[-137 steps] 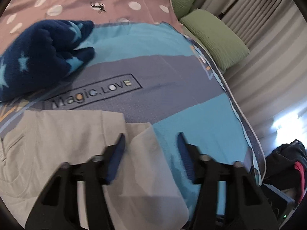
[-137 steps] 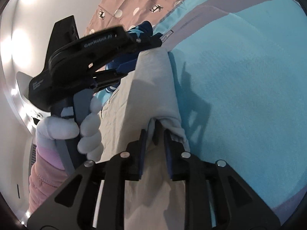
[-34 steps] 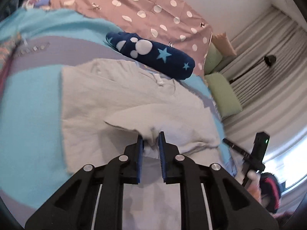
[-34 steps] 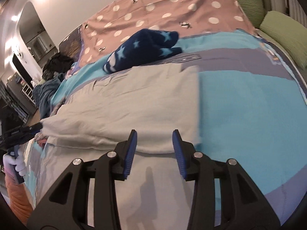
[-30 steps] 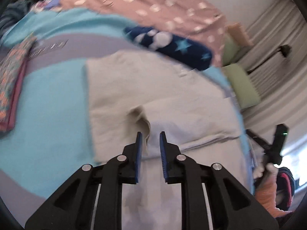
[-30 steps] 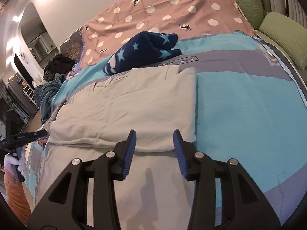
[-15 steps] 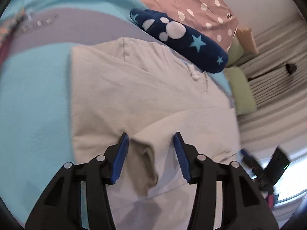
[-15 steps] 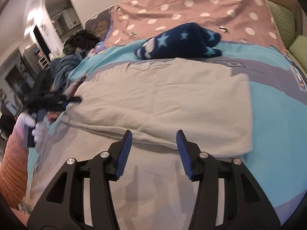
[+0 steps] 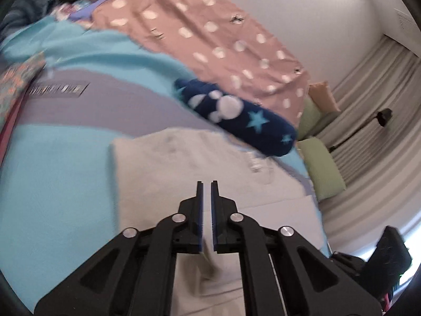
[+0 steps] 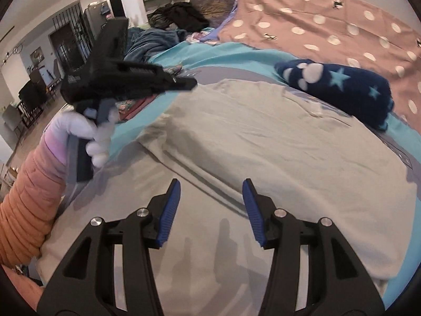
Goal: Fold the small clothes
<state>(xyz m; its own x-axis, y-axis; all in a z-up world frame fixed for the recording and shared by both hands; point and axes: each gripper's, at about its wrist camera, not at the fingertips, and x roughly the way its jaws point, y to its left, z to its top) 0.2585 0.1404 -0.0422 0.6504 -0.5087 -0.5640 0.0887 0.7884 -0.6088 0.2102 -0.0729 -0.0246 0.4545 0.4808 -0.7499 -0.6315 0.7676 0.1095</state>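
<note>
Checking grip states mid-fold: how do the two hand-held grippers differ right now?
The left hand-held gripper has its jaws nearly together, with nothing visibly between them; the right hand-held gripper is wide open. The left is raised over the grey garment; the right hovers above its near fold. Both have blue pads.

I count one pale grey cotton garment (image 10: 263,142) at six o'clock, one rolled navy fleece with stars (image 10: 342,87) at two o'clock, one pink polka-dot sheet (image 10: 329,21) at one o'clock, two green pillows (image 9: 322,166) at three o'clock, and two black grippers (image 10: 210,208).
</note>
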